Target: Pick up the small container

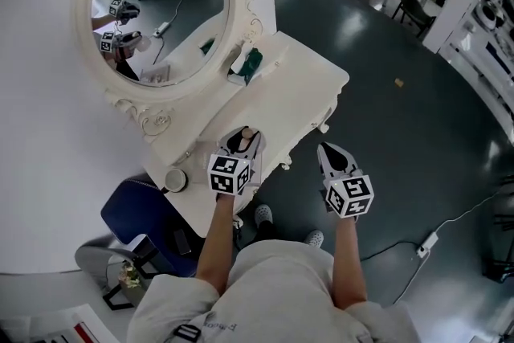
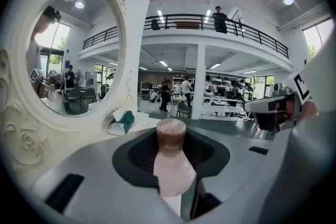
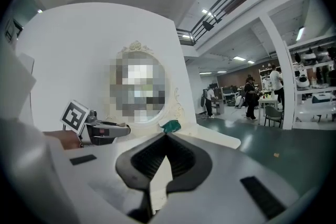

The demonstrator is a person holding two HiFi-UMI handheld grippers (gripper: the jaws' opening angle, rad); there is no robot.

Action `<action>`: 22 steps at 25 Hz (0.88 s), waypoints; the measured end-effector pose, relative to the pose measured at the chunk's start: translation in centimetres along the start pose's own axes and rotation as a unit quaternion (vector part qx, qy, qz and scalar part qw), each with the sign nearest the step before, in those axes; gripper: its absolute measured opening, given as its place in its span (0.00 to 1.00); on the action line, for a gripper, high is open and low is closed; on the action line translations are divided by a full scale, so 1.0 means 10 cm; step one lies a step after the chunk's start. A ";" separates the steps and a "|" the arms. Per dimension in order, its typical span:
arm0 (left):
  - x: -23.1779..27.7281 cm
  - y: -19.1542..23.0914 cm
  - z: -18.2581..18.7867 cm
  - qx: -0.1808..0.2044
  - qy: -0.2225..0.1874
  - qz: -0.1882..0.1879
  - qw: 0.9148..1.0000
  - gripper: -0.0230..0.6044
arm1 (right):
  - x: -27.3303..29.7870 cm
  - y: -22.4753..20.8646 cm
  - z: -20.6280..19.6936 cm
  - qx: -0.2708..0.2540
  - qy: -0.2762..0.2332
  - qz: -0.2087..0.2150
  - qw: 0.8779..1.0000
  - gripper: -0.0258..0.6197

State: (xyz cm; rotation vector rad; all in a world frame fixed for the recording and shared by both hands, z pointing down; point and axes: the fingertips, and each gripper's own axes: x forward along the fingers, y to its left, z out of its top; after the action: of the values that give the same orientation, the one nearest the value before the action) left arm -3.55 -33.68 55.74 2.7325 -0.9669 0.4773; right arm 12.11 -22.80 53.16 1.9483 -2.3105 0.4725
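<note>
While clamping container [image 2: 170,132], left hand-held gripper [image 1: 242,137]

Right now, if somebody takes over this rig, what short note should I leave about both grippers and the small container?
Left gripper: shut on the small container, a pink bottle with a brown cap that points away from the camera.
Right gripper: shut, empty, held beside the white table.
Done: container is gripped and seems clear of the table.
Left: hold it steady; no set-down place is shown.
</note>
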 end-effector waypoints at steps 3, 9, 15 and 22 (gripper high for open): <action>-0.06 -0.09 0.25 0.003 -0.003 -0.001 1.000 0.28 | -0.04 -0.03 0.13 -0.001 -0.013 0.003 1.000 0.06; -0.19 -0.29 0.63 0.008 -0.015 -0.009 1.000 0.28 | -0.09 -0.06 0.26 -0.002 -0.027 0.008 1.000 0.06; -0.39 -0.49 0.78 0.027 -0.021 -0.031 0.999 0.28 | -0.06 0.04 0.26 0.002 -0.022 0.034 0.999 0.06; -0.47 -0.64 0.84 0.013 -0.038 -0.044 0.998 0.28 | -0.12 -0.01 0.39 -0.006 -0.028 0.035 0.999 0.06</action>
State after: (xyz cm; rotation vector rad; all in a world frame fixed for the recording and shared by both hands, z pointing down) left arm -0.93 -28.57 45.68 2.8211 -0.8593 0.3749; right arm 12.95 -22.75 49.15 1.9051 -2.4155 0.4149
